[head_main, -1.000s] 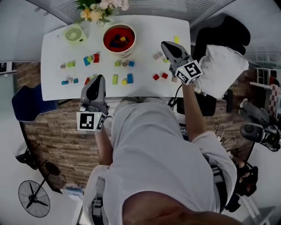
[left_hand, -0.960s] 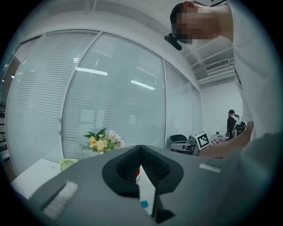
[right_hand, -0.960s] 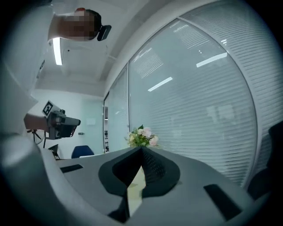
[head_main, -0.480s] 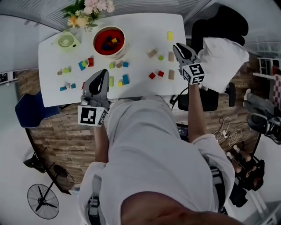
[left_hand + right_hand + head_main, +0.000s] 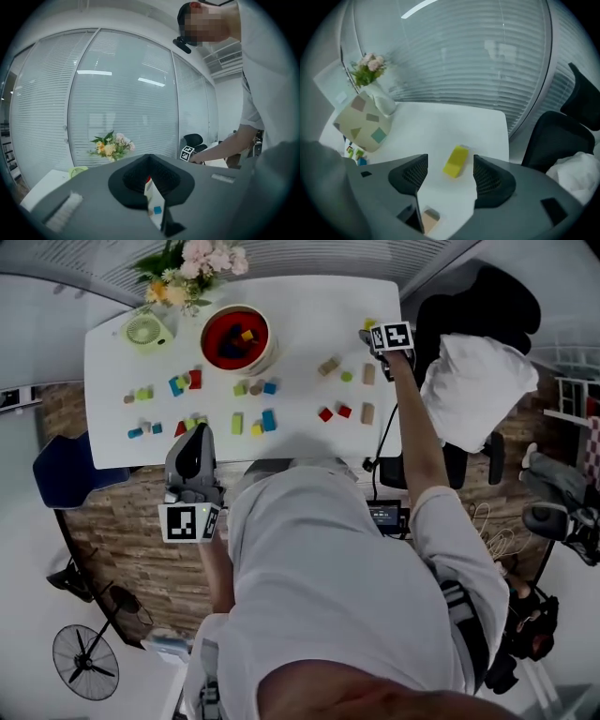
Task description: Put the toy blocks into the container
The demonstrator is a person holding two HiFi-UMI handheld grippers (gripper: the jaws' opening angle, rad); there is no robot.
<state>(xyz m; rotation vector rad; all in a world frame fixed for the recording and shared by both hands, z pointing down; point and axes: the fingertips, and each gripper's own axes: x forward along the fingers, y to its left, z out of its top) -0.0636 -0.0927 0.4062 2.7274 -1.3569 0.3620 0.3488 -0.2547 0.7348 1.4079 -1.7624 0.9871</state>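
Observation:
The red-lined bowl (image 5: 234, 337) stands at the table's back left and holds several blocks; its patterned outer wall (image 5: 363, 123) shows in the right gripper view. A yellow block (image 5: 368, 323) (image 5: 456, 161) lies flat on the white table (image 5: 300, 306) at the back right. My right gripper (image 5: 377, 331) (image 5: 449, 169) points steeply down over it. Its jaws have just been opening and stand wide on either side of the block without touching it. My left gripper (image 5: 192, 460) (image 5: 149, 177) hovers at the table's front edge, shut with nothing in it.
Loose blocks are scattered across the table: red (image 5: 325, 414), tan (image 5: 367, 412), blue (image 5: 269, 420), green (image 5: 237, 423). A green fan (image 5: 143, 329) and flowers (image 5: 192, 263) stand at the back left. A black chair (image 5: 478, 306) with white cloth (image 5: 473, 385) is right of the table.
My right gripper swung from above the table's right edge down to the yellow block at the back right, and its jaws opened. The left gripper drew back a little toward the front edge.

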